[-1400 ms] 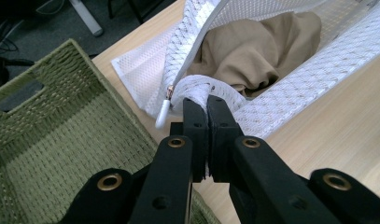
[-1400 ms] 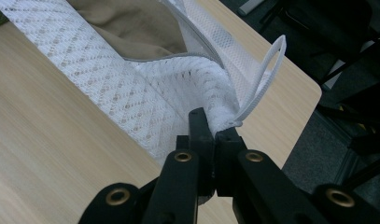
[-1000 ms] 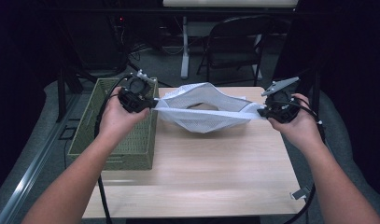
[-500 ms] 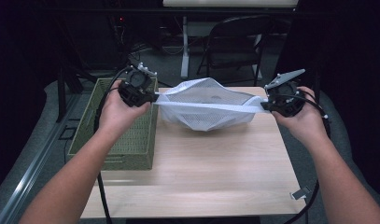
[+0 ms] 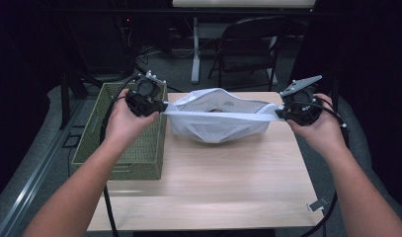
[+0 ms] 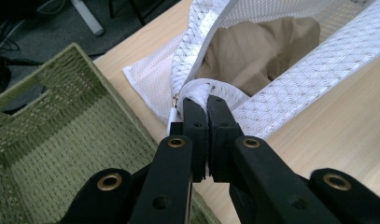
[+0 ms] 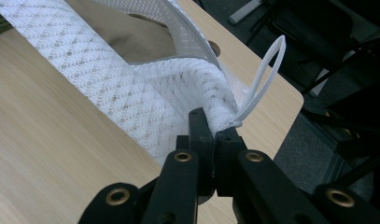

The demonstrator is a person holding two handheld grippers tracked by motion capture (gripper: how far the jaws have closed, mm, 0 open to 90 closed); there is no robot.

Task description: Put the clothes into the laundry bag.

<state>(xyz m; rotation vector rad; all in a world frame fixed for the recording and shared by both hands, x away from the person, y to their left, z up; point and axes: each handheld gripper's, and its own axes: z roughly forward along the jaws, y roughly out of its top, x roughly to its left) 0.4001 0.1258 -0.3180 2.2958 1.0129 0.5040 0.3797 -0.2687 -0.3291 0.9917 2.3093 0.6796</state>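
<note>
both grippers, left gripper (image 5: 161, 106) and right gripper (image 5: 279, 114), clamped opposite ends of the mesh bag (image 5: 216, 121) beside the green basket (image 5: 139, 158), stretching it (tan cloth (image 6: 253, 51) inside); next likely called for lifting it toward the basket.

Left gripper (image 5: 161, 106): matte black plastic jaws with brass-ringed holes; black round body studded with white markers; black cable trailing; right gripper (image 5: 279, 113): identical, topped by grey three-cornered plate; forearms bare, unsleeved.
</note>
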